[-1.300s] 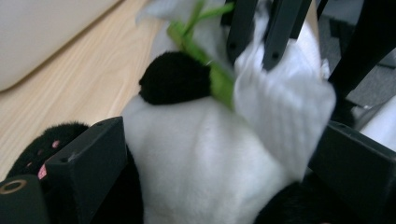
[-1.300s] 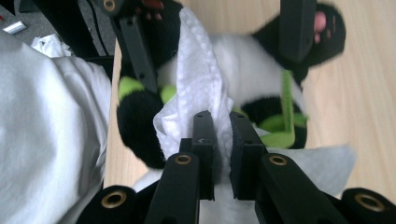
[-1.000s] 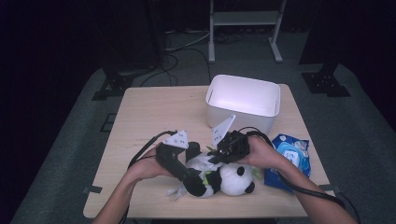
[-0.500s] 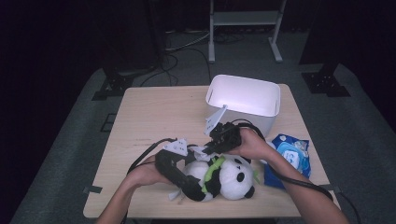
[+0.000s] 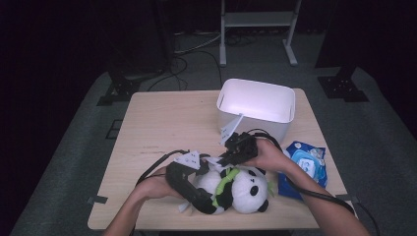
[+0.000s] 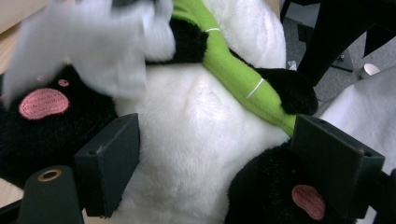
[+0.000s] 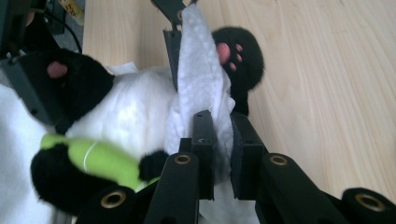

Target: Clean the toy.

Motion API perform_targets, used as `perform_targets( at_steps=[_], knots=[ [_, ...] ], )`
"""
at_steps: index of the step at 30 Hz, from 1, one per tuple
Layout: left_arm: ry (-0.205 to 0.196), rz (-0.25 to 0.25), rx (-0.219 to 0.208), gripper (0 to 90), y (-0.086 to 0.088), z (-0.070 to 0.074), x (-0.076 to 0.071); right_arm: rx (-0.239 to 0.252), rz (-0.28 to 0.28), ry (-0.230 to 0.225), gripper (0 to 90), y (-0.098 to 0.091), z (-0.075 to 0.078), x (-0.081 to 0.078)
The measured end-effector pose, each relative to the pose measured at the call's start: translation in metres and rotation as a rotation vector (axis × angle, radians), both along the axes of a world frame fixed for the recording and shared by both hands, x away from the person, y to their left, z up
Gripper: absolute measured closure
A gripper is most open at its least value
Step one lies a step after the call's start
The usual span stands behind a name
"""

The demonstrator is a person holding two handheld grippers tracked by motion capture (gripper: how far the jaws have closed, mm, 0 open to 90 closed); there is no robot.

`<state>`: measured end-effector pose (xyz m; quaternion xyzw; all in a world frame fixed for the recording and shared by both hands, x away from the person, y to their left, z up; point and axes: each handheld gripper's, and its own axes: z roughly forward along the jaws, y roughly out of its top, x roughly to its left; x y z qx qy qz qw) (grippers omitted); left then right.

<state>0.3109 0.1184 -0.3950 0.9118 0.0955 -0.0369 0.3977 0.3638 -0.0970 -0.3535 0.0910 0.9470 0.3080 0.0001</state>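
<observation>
A black-and-white panda plush [image 5: 246, 189] with a green stalk lies on its back near the table's front edge. My left gripper [image 5: 210, 200] has just been closing and is now shut on its lower body. In the left gripper view the pads [image 6: 109, 163] press into the belly [image 6: 196, 140] and a black leg. My right gripper [image 5: 223, 160] hovers over the panda's body, shut on a white wipe [image 7: 201, 70]. The wipe hangs against the white fur [image 7: 130, 116], between the right gripper's [image 7: 223, 126] jaws. The same wipe [image 6: 93, 42] shows blurred at the top left of the left gripper view.
A white bin [image 5: 258, 105] stands at the back right of the wooden table [image 5: 167, 128]. A blue wipe pack [image 5: 305, 167] lies at the right edge beside my right hand. Cables trail from both grippers across the front of the table.
My left gripper has dropped onto the panda's lower body and its jaws have closed on it. The right gripper stays over the panda with the wipe.
</observation>
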Motion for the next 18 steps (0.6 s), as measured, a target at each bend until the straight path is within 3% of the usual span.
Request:
perform_targets(
  at_steps=[3,5,6,7,10,14,18],
  knots=[
    [0.003,0.006,-0.002,15.3,0.000,-0.001,0.000,0.008,-0.020,-0.002,81.3,-0.013,0.002,-0.001],
    [0.003,0.011,0.004,15.3,-0.001,0.000,0.000,0.025,-0.061,0.012,81.2,-0.038,0.003,-0.003],
    [0.003,0.011,0.004,15.3,-0.001,0.000,0.000,0.025,-0.061,0.012,81.2,-0.038,0.003,-0.003],
    [0.001,0.011,0.006,15.3,-0.002,0.000,0.000,0.051,-0.076,0.031,81.1,-0.053,0.002,-0.007],
    [-0.003,0.010,0.017,15.2,-0.004,0.001,0.001,0.061,-0.098,0.031,81.0,-0.069,-0.001,-0.014],
    [-0.004,0.014,0.028,15.2,-0.005,0.001,0.002,0.043,-0.122,0.017,81.0,-0.082,-0.004,-0.020],
    [-0.003,0.010,0.036,15.2,-0.006,0.002,0.002,0.034,-0.141,0.032,81.0,-0.098,-0.011,-0.024]
  ],
)
